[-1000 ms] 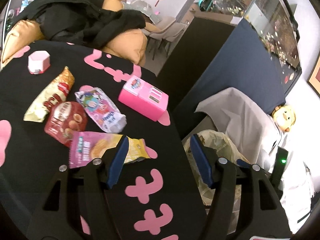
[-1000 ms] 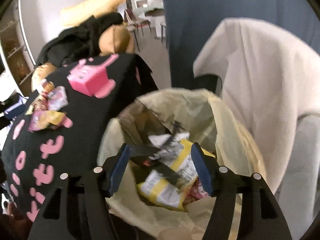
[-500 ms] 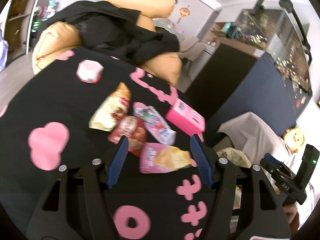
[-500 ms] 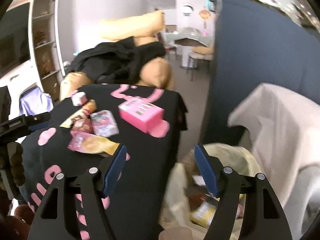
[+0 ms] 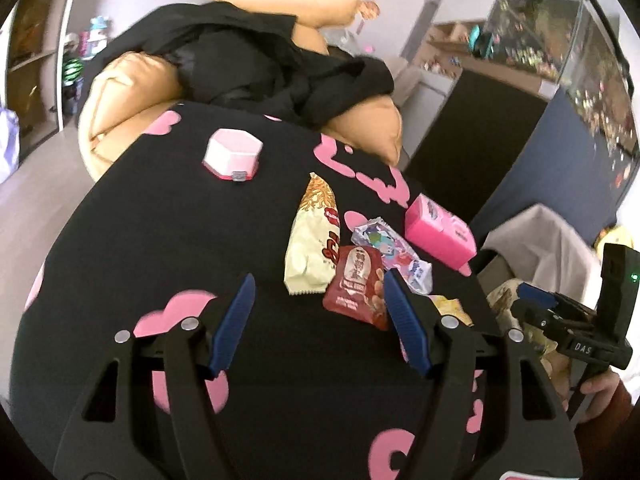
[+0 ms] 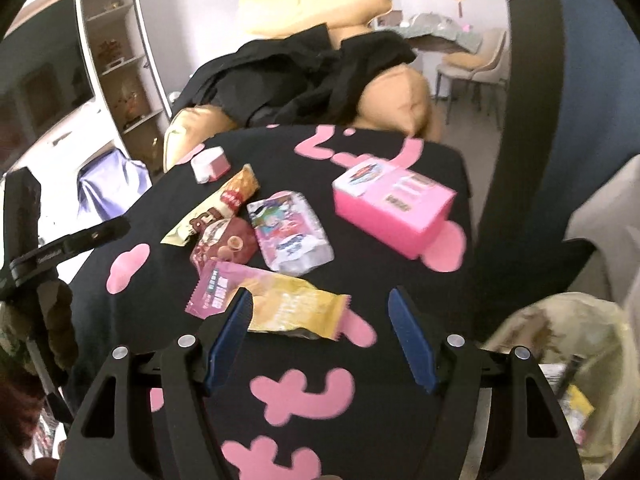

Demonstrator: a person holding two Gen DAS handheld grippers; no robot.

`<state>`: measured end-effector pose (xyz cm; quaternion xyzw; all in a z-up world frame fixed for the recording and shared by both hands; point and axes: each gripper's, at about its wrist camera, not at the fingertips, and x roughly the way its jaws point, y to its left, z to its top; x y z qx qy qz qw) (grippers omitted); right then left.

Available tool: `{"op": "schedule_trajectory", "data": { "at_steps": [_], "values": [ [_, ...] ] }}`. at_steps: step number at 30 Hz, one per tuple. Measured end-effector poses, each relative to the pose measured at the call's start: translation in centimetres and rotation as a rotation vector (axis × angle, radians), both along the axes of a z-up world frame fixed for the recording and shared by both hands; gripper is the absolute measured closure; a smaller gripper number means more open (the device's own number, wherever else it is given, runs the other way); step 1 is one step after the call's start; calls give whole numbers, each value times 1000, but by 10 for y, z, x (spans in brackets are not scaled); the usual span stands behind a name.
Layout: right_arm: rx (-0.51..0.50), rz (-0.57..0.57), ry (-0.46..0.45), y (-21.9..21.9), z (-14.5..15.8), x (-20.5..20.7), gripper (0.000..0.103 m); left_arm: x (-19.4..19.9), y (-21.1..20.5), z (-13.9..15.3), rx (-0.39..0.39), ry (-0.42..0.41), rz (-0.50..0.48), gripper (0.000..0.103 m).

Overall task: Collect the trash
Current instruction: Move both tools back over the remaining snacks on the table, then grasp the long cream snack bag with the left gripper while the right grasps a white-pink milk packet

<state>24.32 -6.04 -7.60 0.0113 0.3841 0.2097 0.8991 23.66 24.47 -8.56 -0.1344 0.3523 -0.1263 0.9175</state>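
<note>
Several snack wrappers lie on a black table with pink shapes [image 5: 160, 240]. A cream wrapper [image 5: 316, 240], a red packet [image 5: 356, 284] and a pale printed packet [image 5: 392, 248] lie just beyond my open, empty left gripper [image 5: 316, 308]. In the right wrist view my open, empty right gripper [image 6: 320, 320] hovers over a pink-and-yellow wrapper [image 6: 276, 304], with the red packet [image 6: 224, 244] and printed packet [image 6: 288, 232] behind it. The trash bag [image 6: 560, 352] with wrappers inside sits at the lower right.
A pink box [image 6: 392, 208] and a small pink-and-white tub [image 5: 234, 156] stand on the table. A tan sofa with black clothes [image 5: 260, 64] lies behind. A dark blue partition [image 5: 540, 160] and a cloth-draped chair [image 5: 540, 240] flank the bag [image 5: 504, 300].
The right gripper has swung from over the trash bag back to the table and now faces the wrappers. The left gripper has pulled back and turned left, toward the wrappers.
</note>
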Motion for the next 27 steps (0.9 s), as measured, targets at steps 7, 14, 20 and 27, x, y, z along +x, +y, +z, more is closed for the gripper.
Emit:
{"op": "schedule_trajectory", "data": {
  "at_steps": [7,14,20,27],
  "values": [
    [-34,27,18,13,-21,17,36,75,-23,-14,83,100,-55,40],
    [-74,91,22,19,-27,41,36,115,-43,-39,105,201,-71,66],
    [-69,175,53,38,-35,70,36,96,-30,-37,87,207,-63,72],
    [-41,223,114,65,-45,108,36,62,9,-28,91,192,42,71]
  ]
}}
